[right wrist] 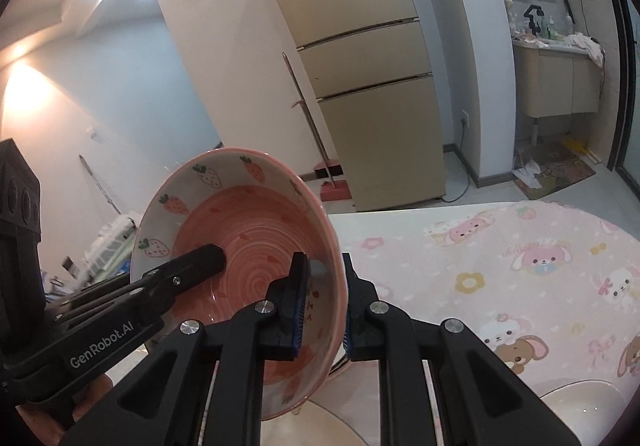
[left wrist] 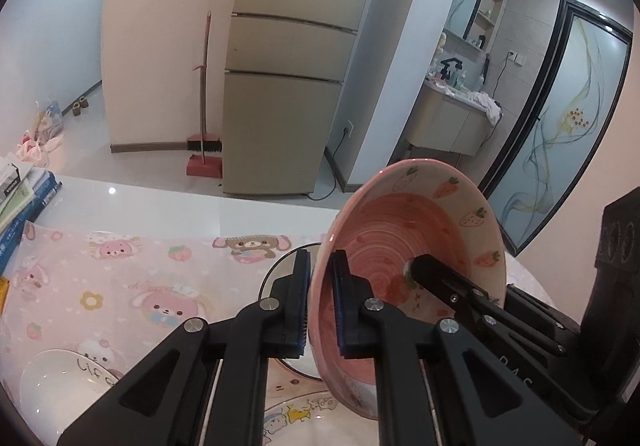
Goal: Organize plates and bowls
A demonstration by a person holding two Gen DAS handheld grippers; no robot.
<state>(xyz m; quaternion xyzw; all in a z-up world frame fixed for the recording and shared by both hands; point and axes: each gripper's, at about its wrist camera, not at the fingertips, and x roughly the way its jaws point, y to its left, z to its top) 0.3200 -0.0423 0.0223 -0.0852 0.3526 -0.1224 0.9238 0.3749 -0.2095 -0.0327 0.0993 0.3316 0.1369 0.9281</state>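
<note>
Pink strawberry bowl [left wrist: 420,230]: rim clamped by left hand-held gripper [left wrist: 320,302] and right hand-held gripper [right wrist: 326,306]; white bowl [left wrist: 60,382], cartoon plate [left wrist: 296,412] beneath on counter [left wrist: 160,206].

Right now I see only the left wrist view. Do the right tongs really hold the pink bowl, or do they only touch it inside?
Observer: They hold it. The right tongs are shut on the rim of the pink bowl, one finger inside and one outside.
Operator: Is the cloth on that side free?
Observer: No. A white dish rests on the cloth, to the right of those tongs.
</note>
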